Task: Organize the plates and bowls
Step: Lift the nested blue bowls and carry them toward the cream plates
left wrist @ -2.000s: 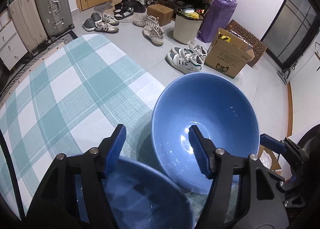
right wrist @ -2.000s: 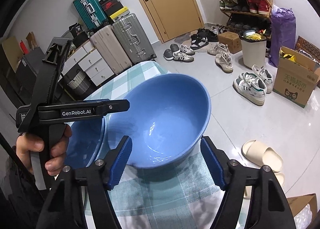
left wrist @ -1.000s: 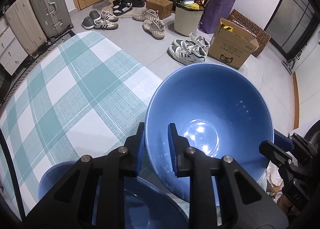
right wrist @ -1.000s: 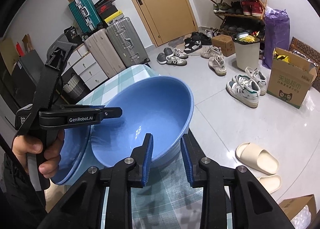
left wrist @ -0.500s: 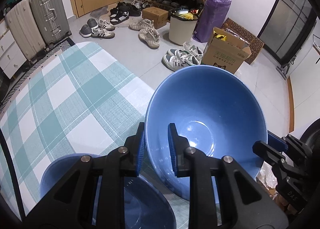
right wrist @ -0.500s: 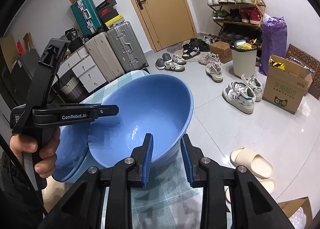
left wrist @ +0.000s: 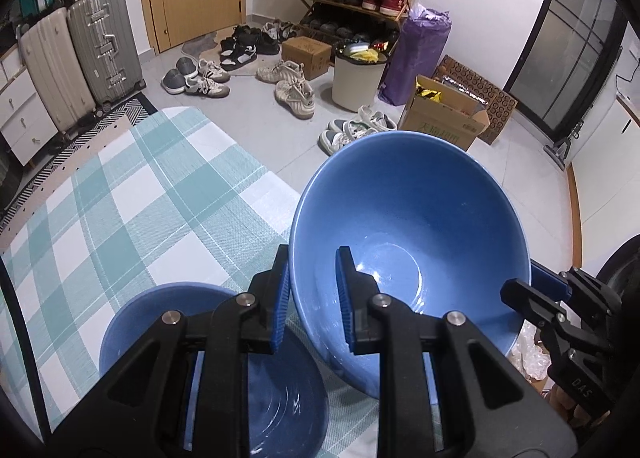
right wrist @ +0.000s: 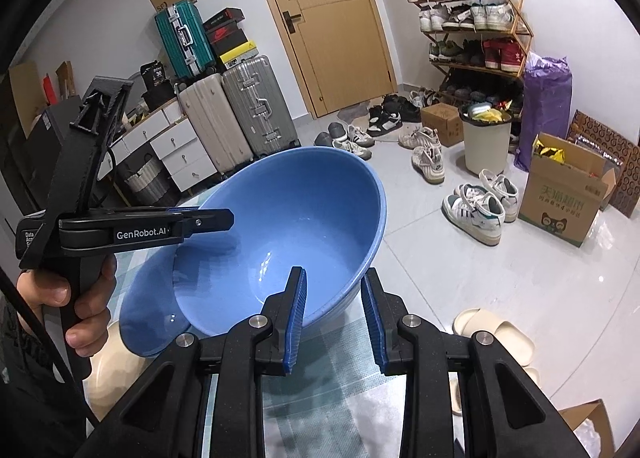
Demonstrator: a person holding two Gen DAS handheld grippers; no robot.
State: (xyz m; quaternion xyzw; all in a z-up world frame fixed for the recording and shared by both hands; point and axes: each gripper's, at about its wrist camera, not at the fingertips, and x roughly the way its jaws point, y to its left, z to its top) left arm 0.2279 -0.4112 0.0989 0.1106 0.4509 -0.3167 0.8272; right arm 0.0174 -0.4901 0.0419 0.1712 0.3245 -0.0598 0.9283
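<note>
We see a second, shallower blue bowl [left wrist: 208,362] resting on the teal-and-white checked tablecloth [left wrist: 120,210] near the table's front edge. Left gripper [left wrist: 310,300] pinches the near-left rim of the large glossy blue ceramic bowl [left wrist: 408,250] – one finger inside, one outside. That bowl is lifted and tilted, overhanging the table's right edge. Right gripper [right wrist: 334,316] clamps the opposite rim the same way – both pressed onto the wall. A cardboard box [left wrist: 444,122] sits on the floor beyond.
</note>
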